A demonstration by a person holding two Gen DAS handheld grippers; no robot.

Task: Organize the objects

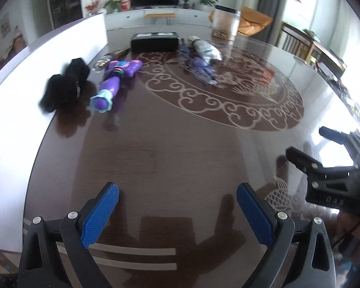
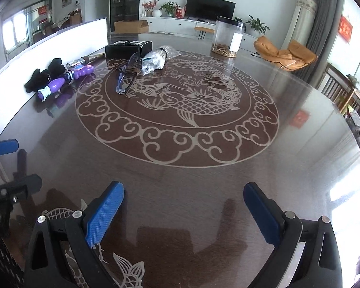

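Note:
On the dark round table [image 2: 204, 192] lie a purple toy [image 1: 115, 81] [image 2: 60, 81], black gloves [image 1: 64, 84] [image 2: 42, 76], blue-framed glasses [image 2: 127, 76] [image 1: 199, 69], a clear bag of white items [image 2: 156, 58] [image 1: 207, 49], a black box [image 2: 128, 48] [image 1: 154, 42] and a metal tool [image 2: 88, 58]. My left gripper [image 1: 177, 199] is open and empty above the near table. My right gripper [image 2: 183, 199] is open and empty, and it also shows in the left wrist view [image 1: 307, 146] at the right.
A clear cylindrical jar [image 2: 228, 36] stands at the table's far side. A white board [image 1: 36, 72] runs along the table's left edge. An orange chair [image 2: 285, 52], a TV cabinet and wooden chairs [image 2: 340, 91] stand beyond the table.

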